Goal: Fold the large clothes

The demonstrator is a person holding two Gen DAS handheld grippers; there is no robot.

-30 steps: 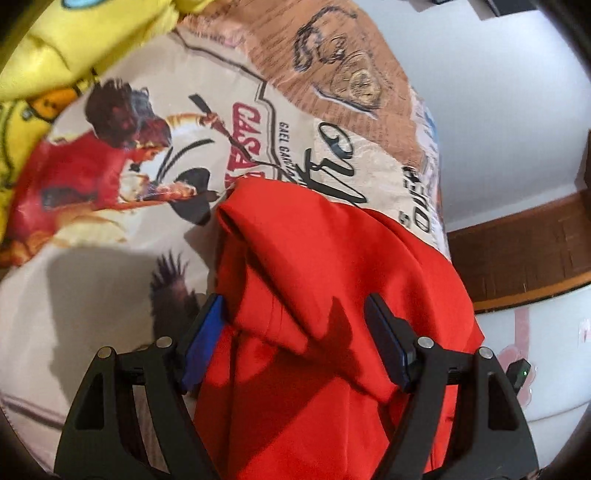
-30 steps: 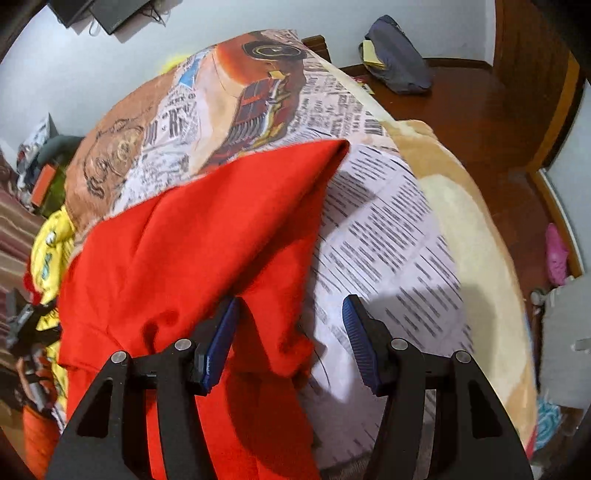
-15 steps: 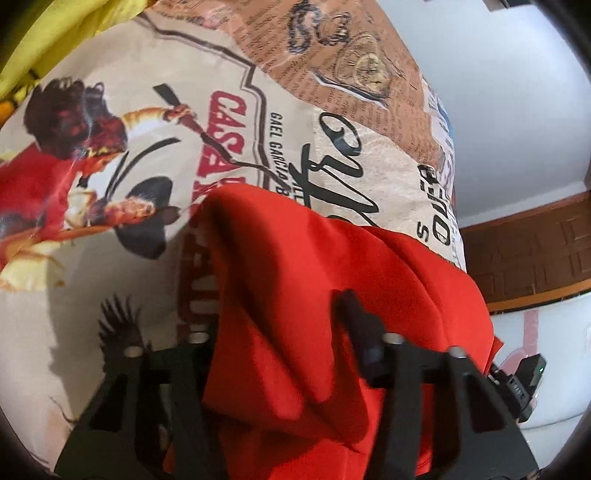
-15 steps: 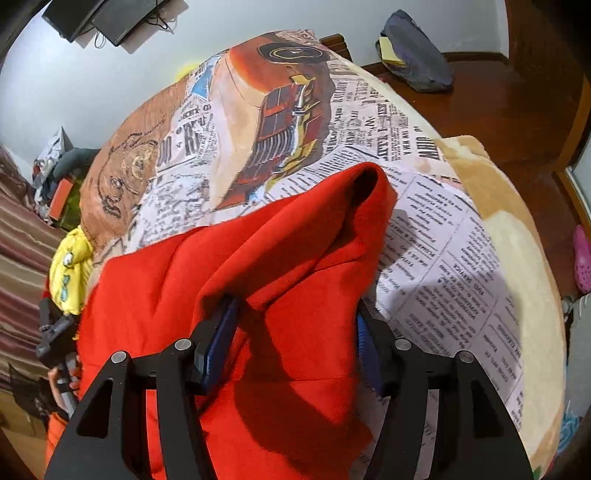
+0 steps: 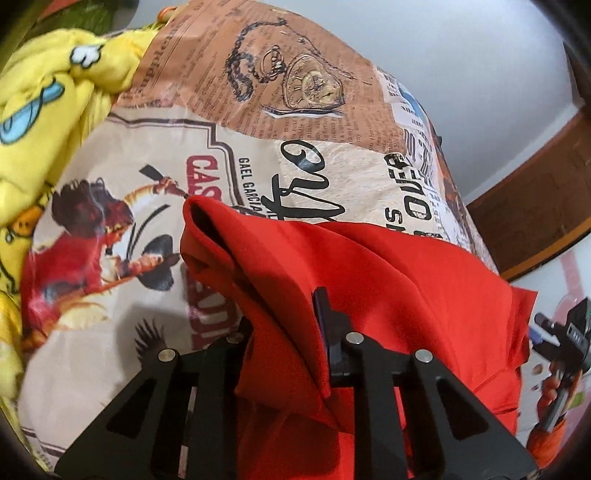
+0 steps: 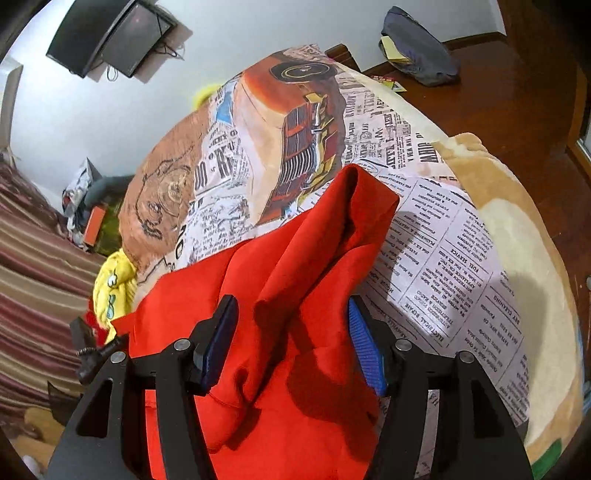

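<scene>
A large red garment (image 5: 406, 280) lies crumpled on a bed covered by a newspaper-and-poster print bedspread (image 5: 295, 122). My left gripper (image 5: 284, 310) has its jaws closing tight on a raised fold at the garment's left edge. The cloth drapes over and hides the left finger. In the right wrist view the same red garment (image 6: 258, 273) runs up to a lifted corner on the bedspread (image 6: 443, 258). My right gripper (image 6: 291, 332) straddles a ridge of that cloth with its jaws wide apart and both blue pad faces showing.
A yellow cartoon-print cloth (image 5: 44, 110) is heaped at the bed's left side and shows again as yellow cloth (image 6: 110, 288). A striped fabric (image 6: 29, 258) lies beyond it. A dark bag (image 6: 417, 48) sits on the wooden floor, and a screen (image 6: 110, 33) hangs on the wall.
The left jaws have closed from wide apart onto the red fold and lifted slightly. The right gripper slid over the red cloth, which now fills the space between its jaws.
</scene>
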